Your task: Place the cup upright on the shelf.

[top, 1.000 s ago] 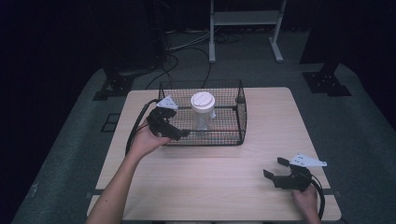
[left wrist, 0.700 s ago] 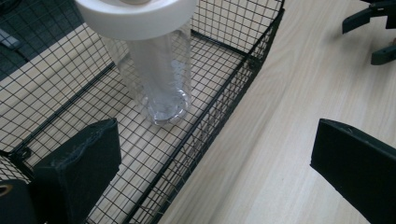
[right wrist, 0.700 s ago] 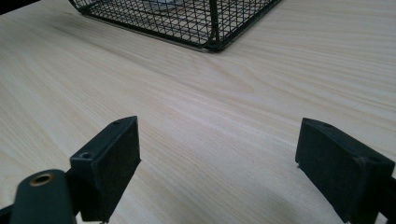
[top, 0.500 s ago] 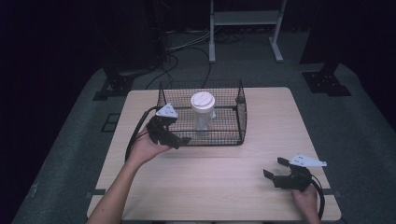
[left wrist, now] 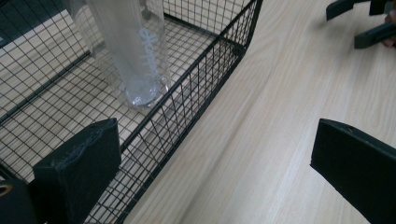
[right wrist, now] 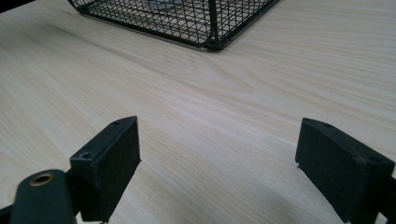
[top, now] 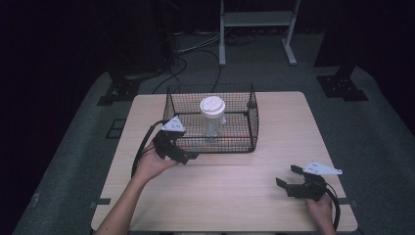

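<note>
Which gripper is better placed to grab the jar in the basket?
Left. The left gripper sits open at the basket wall, close to the jar. The right gripper is open too, far off on the table.

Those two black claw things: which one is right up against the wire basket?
The left gripper, at the wire basket's near left corner. The right gripper sits apart, over bare table near the front right edge.

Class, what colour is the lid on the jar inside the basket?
White lid, best in the high view.
</note>
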### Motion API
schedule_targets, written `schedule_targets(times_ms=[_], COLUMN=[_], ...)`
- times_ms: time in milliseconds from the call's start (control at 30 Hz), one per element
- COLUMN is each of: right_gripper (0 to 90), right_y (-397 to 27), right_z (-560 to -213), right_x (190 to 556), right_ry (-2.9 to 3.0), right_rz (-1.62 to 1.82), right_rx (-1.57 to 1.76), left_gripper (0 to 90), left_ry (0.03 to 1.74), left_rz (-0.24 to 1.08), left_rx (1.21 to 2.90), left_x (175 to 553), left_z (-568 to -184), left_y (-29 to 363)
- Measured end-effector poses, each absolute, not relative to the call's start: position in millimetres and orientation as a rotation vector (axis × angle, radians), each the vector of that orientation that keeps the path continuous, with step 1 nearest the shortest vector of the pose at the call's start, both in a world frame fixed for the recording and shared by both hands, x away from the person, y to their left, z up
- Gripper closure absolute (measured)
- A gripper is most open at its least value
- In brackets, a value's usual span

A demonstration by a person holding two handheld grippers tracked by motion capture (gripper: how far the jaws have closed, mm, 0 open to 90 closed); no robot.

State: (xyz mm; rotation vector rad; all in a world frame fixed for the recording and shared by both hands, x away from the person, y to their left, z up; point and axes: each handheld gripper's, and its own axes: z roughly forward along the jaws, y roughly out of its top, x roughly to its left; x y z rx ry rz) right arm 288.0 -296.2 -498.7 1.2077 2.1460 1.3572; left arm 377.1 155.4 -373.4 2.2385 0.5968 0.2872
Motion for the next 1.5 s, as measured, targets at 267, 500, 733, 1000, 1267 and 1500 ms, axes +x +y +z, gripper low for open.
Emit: schedule_targets(times_ms=[267, 500, 733, 1000, 1267, 1500], right_gripper=[12.9, 12.9, 12.9, 12.9, 12.9, 12.9], right_y=[-296, -296, -296, -296, -296, -296], right_z=[-499, -499, -499, -499, -499, -499], right_x=[288, 288, 288, 288, 288, 288], right_ry=[2.146, 2.145, 2.144, 2.144, 2.144, 2.143], right_rz=[1.355, 1.354, 1.352, 1.348, 1.347, 1.345], right_rx=[1.206, 1.207, 1.207, 1.208, 1.205, 1.206], left_gripper=[0.9, 0.9, 0.9, 0.9, 0.9, 0.9], left_ry=[0.608, 0.615, 0.615, 0.636, 0.661, 0.645], left_rz=[0.310, 0.304, 0.296, 0.281, 0.275, 0.278], left_rx=[2.245, 2.232, 2.225, 2.191, 2.160, 2.137], left_x=[368, 360, 352, 344, 335, 326], left_z=[-386, -394, -403, -418, -428, -432], left_y=[159, 164, 170, 177, 186, 188])
